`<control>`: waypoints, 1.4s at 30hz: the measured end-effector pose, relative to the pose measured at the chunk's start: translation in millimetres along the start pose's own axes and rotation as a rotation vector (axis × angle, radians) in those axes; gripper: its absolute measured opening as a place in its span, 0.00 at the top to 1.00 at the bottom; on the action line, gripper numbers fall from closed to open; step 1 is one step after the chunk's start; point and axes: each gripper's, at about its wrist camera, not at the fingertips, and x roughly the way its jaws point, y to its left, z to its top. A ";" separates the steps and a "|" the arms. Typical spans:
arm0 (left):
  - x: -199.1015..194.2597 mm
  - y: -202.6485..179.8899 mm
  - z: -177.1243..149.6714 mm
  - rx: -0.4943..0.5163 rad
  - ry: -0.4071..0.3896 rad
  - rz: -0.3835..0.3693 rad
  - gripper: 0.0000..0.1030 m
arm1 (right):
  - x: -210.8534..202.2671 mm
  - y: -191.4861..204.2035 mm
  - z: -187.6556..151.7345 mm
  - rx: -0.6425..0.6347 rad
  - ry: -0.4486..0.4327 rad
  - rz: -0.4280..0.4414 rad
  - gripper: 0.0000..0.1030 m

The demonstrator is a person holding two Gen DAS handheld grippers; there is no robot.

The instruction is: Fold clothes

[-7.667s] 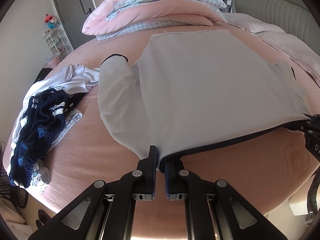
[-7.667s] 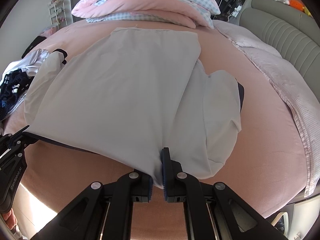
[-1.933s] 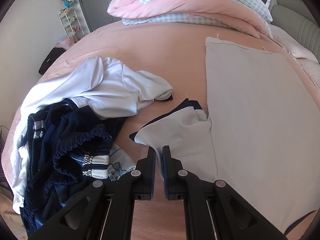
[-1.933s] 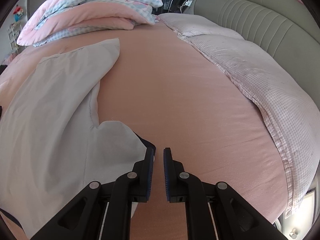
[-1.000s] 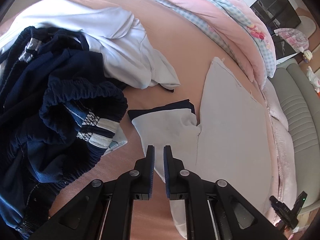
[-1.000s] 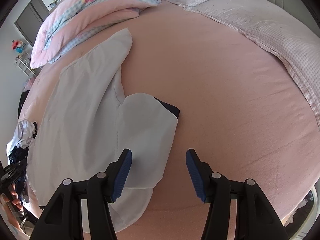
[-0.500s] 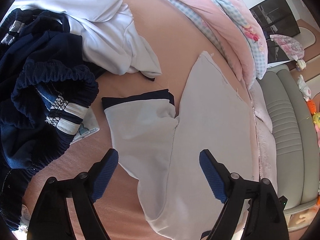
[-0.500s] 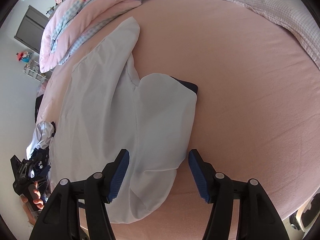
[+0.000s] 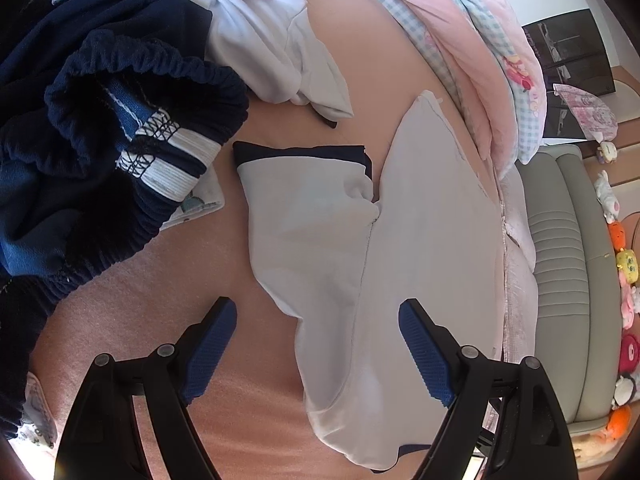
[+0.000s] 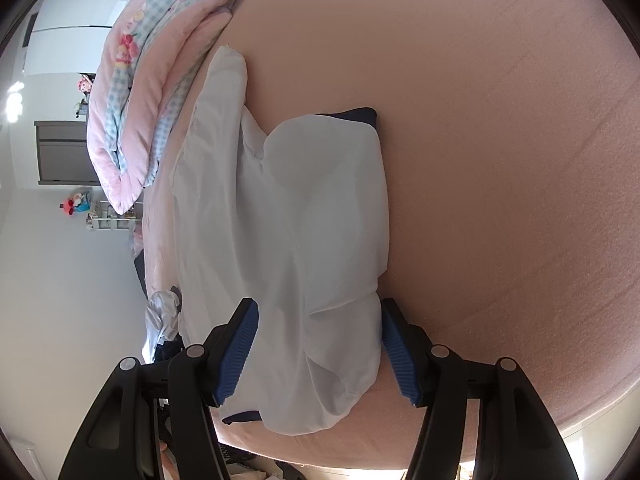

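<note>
- A pale grey short-sleeved T-shirt with navy trim (image 9: 420, 232) is lying flat on the round bed with a pink fitted sheet (image 9: 240, 400), its long axis running away from the near edge of the bed toward the folded pink and blue-checked quilt (image 9: 472, 40).
- The left tool (image 9: 316, 350) is hovering with its blue pads standing wide apart and nothing between them; the shirt's left sleeve (image 9: 312, 216), navy cuff pointing outward, is lying straight ahead of it and a little beyond the pads.
- The right tool (image 10: 318, 350) is also standing apart, pads not pressing on anything, though in its view the shirt's lower right side (image 10: 328, 344) is lying between the two pads.
- The right sleeve (image 10: 336, 168) is spreading out beyond that tool, along the same line as the pads' gap.
- Each sleeve is lying on its own tool's side, so each hand looks nearest to the sleeve it would fold inward across the body; the sleeves are not yet folded.
- A heap of dark navy and white clothes (image 9: 100, 120) is sitting just beside the left sleeve, near enough that a wide sweep on that side could snag it.
</note>
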 end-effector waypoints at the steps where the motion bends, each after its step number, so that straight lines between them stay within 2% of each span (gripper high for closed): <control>1: 1.4 0.1 -0.8 -0.005 0.006 -0.008 0.19 | 0.4 -0.8 -0.9 0.012 -0.002 0.009 0.40; 4: 5.8 0.2 -2.4 -0.021 0.019 -0.023 0.19 | 8.0 -9.6 -1.3 0.089 0.000 0.077 0.39; 6: 9.4 -1.2 -1.0 -0.024 0.019 -0.015 0.19 | 12.0 -21.8 1.3 0.172 0.003 0.161 0.35; 10: 13.7 -5.0 4.3 -0.017 0.023 -0.013 0.19 | 20.3 -37.0 8.9 0.295 -0.006 0.289 0.35; 16: 21.6 -2.3 15.3 -0.070 0.016 -0.050 0.19 | 21.3 -31.2 18.9 0.286 -0.014 0.295 0.35; 20: 25.6 6.5 24.9 -0.131 0.000 -0.097 0.17 | 29.1 -31.8 27.5 0.307 -0.050 0.338 0.36; 24: 29.8 17.0 36.4 -0.214 -0.023 -0.173 0.14 | 37.8 -30.6 38.5 0.323 -0.048 0.374 0.36; 27: 31.4 22.7 37.8 -0.252 -0.034 -0.223 0.12 | 38.5 -42.6 40.2 0.386 -0.064 0.453 0.36; 29: 33.6 19.1 36.1 -0.215 -0.037 -0.235 0.12 | 38.2 -55.2 39.2 0.442 -0.073 0.512 0.39; 30: 32.9 18.3 34.4 -0.197 -0.043 -0.240 0.12 | 38.1 -62.2 38.0 0.473 -0.076 0.541 0.46; 31: 32.5 17.7 32.9 -0.184 -0.049 -0.242 0.12 | 39.5 -68.3 36.7 0.496 -0.067 0.550 0.58; 32: 32.4 16.6 31.9 -0.174 -0.055 -0.244 0.12 | 41.4 -68.3 36.7 0.473 -0.054 0.528 0.64; 34: 34.0 14.2 31.0 -0.163 -0.065 -0.240 0.12 | 43.8 -64.8 35.5 0.406 -0.046 0.465 0.92; 35: 35.2 13.5 31.3 -0.159 -0.066 -0.236 0.12 | 44.2 -61.7 34.1 0.364 -0.053 0.426 0.98; 36: 34.8 14.1 31.6 -0.156 -0.063 -0.233 0.12 | 44.5 -58.6 32.8 0.322 -0.060 0.387 0.98; 38: 35.9 14.0 32.7 -0.155 -0.057 -0.234 0.12 | 42.9 -55.8 31.8 0.303 -0.077 0.375 0.98; 42: 37.7 17.6 34.3 -0.167 -0.054 -0.263 0.12 | 44.3 -60.0 34.6 0.331 -0.054 0.394 0.98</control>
